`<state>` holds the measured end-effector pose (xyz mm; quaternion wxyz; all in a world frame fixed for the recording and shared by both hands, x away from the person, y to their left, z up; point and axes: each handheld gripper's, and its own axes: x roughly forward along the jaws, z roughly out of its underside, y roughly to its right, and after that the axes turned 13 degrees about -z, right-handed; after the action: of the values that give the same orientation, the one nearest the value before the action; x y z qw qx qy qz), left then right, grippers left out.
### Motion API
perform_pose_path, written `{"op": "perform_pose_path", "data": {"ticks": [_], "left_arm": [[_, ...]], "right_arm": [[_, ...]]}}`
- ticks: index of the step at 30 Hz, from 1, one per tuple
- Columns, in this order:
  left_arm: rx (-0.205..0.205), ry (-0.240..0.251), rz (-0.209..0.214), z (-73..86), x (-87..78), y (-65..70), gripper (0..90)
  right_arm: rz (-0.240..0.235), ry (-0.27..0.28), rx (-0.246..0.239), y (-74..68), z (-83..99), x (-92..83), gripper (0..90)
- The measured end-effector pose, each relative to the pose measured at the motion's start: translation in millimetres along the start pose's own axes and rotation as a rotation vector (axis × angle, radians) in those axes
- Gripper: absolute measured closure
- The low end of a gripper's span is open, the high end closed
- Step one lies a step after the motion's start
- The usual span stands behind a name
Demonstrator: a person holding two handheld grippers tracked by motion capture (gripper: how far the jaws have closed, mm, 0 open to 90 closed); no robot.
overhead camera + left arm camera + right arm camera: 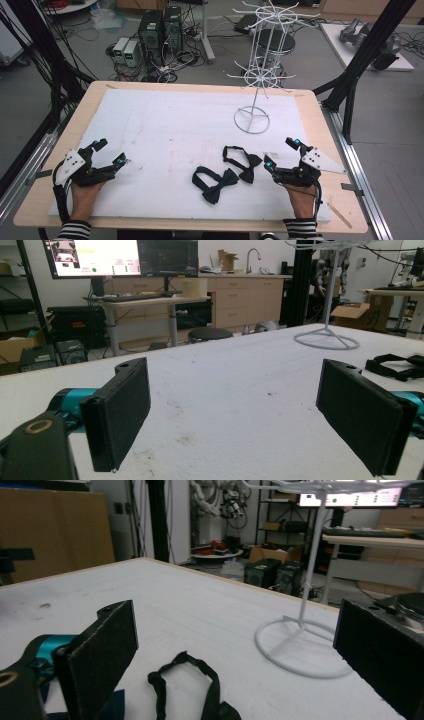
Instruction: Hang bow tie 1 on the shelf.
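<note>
Table (310, 107): wooden top with a white foam sheet (165, 125) over most of it.

Left tool (111, 153): resting near the table's front left corner, held by a hand in a striped sleeve, jaws spread wide with nothing between them. In the left gripper view the tool (235, 415) looks across bare foam toward the far edge.

Right tool (282, 152): resting near the front right corner, jaws likewise wide apart and empty. In the right gripper view the tool (235, 665) has a black strap lying on the foam just ahead of its jaws.

Bow ties, two, black, each with a looped neck strap. The right bow tie (243, 162) lies near the front edge, right of centre, just beside the right tool's inner jaw. The left bow tie (214, 185) lies next to it, nearer the front edge, about midway along it. The two lie close together; whether they touch cannot be told.

Wire display stand (260, 65): white, upright, with tiers of hooks and a round ring base, standing toward the far right corner, well apart from both ties. Nothing lies between the right tool and the nearer tie.
</note>
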<state>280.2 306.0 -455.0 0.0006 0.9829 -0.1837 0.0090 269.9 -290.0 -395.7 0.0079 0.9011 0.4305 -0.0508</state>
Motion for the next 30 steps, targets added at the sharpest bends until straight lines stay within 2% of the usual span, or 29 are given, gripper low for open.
{"op": "perform_pose_path", "data": {"ticks": [2, 3, 10, 18, 24, 30], "left_arm": [[0.000, 0.001, -0.001, 0.0, -0.1, 0.0, 14.6], [0.001, 0.001, -0.002, 0.1, -0.3, 0.0, 14.6], [0.002, 0.001, -0.003, 0.1, -0.3, 0.0, 14.6], [0.001, -0.001, -0.005, -0.1, -0.1, 0.2, 14.6], [-0.001, -0.001, -0.007, -0.1, 0.2, 0.3, 14.6], [0.000, -0.002, -0.008, -0.1, 0.3, 0.2, 14.6]], "right_arm": [[-0.008, -0.008, -0.009, -0.1, -3.0, 1.7, 3.3], [-0.031, -0.028, -0.023, -1.0, -9.8, 5.8, 3.3], [-0.098, -0.088, -0.074, -2.3, -24.9, 16.6, 3.3], [-0.190, -0.155, -0.080, 3.4, -36.5, 29.7, 3.3], [-0.289, -0.208, -0.089, 5.2, -50.4, 41.7, 3.3], [-0.359, -0.271, -0.132, 3.7, -58.8, 54.1, 3.3]]}}
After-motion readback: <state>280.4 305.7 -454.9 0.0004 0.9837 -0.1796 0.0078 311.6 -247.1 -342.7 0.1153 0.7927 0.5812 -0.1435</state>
